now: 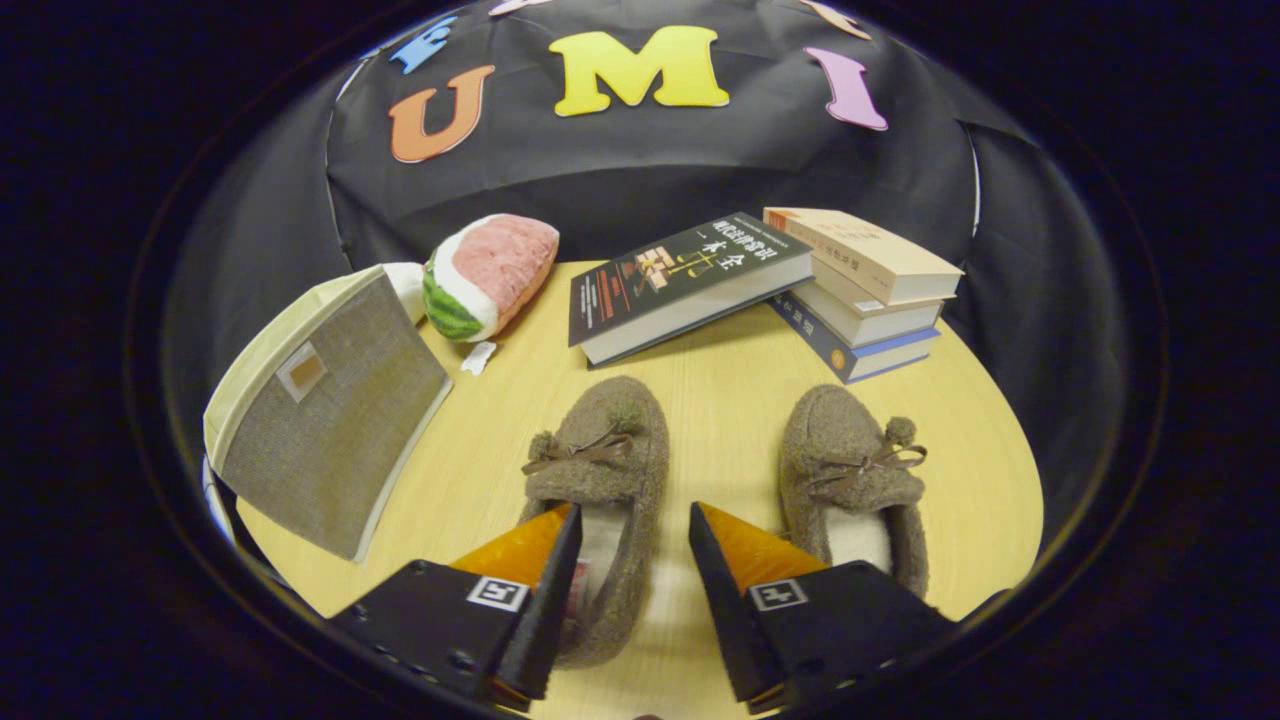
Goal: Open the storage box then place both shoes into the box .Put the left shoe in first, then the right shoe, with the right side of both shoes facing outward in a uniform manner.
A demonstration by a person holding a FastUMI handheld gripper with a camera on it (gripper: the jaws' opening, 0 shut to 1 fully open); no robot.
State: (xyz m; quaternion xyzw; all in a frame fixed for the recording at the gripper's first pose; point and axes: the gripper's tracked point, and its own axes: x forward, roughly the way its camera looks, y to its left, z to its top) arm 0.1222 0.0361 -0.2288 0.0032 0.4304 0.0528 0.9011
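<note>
gripper [630, 525] open over the left shoe [600, 470]'s right edge.
fingers spread, nothing clamped; one finger sits in the shoe's opening. the right shoe [855, 470] lies just right on the table [720, 390]; the storage box [320, 420] stands at left, beside a watermelon plush [490, 275] and books [780, 285] farther back.

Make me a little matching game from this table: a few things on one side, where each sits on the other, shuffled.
Things:
1. left shoe
2. right shoe
3. storage box
4. watermelon plush

Places:
A. behind the storage box, beside the dark book
B. flap shut, left of both shoes
C. side wall between the open gripper fingers
D. just right of the fingers

Pairs: 1-C, 2-D, 3-B, 4-A
</note>
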